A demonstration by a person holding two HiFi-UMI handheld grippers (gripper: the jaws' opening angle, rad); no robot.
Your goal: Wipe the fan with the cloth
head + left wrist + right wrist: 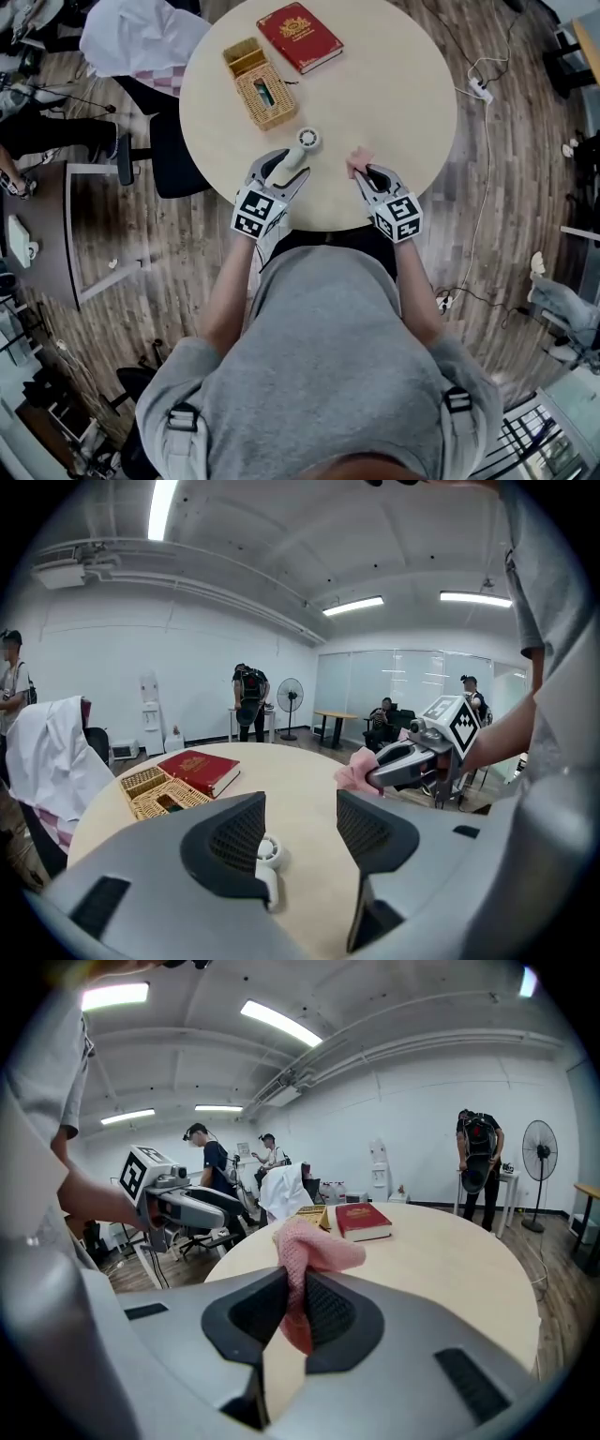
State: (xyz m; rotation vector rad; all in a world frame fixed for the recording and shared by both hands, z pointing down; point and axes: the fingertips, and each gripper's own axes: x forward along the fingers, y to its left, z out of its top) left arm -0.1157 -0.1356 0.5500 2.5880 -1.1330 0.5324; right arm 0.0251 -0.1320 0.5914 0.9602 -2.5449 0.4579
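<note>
A small white handheld fan (306, 142) lies on the round beige table (394, 94), its handle pointing back toward me. My left gripper (284, 173) stands open around the handle. In the left gripper view the fan (268, 853) shows just beside the left jaw, with bare table in the gap, and the pads do not press on it. My right gripper (367, 174) is a little to the right, shut on a pink cloth (358, 161). The cloth (309, 1246) bunches up above the closed jaws of my right gripper (298, 1302).
A wicker basket (258, 82) and a red book (300, 36) sit at the table's far side. A chair draped with a white garment (141, 37) stands at the far left. A cable and power strip (480, 89) lie on the wooden floor. Other people are in the room.
</note>
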